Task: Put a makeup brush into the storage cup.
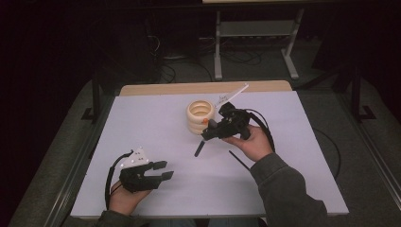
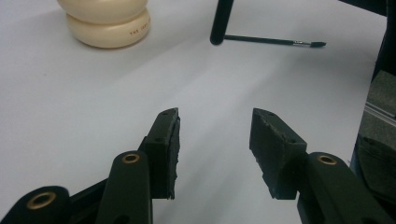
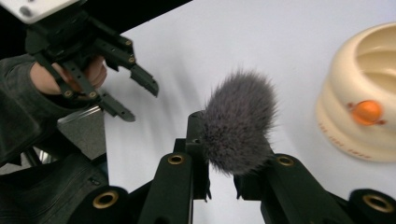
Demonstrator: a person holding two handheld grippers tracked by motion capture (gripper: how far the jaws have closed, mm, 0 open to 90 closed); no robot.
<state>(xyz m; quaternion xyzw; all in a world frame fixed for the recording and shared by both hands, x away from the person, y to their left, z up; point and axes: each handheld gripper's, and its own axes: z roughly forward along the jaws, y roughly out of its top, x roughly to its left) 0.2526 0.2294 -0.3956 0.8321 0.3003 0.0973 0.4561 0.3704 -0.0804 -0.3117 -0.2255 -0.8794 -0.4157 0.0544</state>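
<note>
- The fluffy grey brush (image 3: 238, 123) is pinched at its base by the right tool (image 3: 219, 179); in the right tool's view the bristle head stands up between the pads, and in the high view its dark handle (image 1: 199, 149) hangs down from the tool toward 7 o'clock, off the worktop (image 1: 156, 127).
- The grip is taken near the bristles, presumably so that the long handle can be swung and aimed into an opening.
- The cream ringed holder (image 1: 199, 116) stands just beside the right tool, at about 10 o'clock from it; its open top faces up and an orange dot (image 3: 367, 112) is seen on its side. It is judged to be the place meant for the brush, with the brush not yet in it.
- A white-handled item (image 1: 232, 94) leans out of or past the holder toward 1 o'clock; which of the two cannot be told.
- A thin black brush (image 1: 239, 160) lies flat on the worktop at 5 o'clock from the holder, near the right hand (image 1: 253, 142).
- The left tool (image 1: 163, 170) is held low at 7 o'clock of the worktop, well apart from the holder; its pads (image 2: 166, 149) are spread with nothing between them, as if kept ready for the thin brush.
</note>
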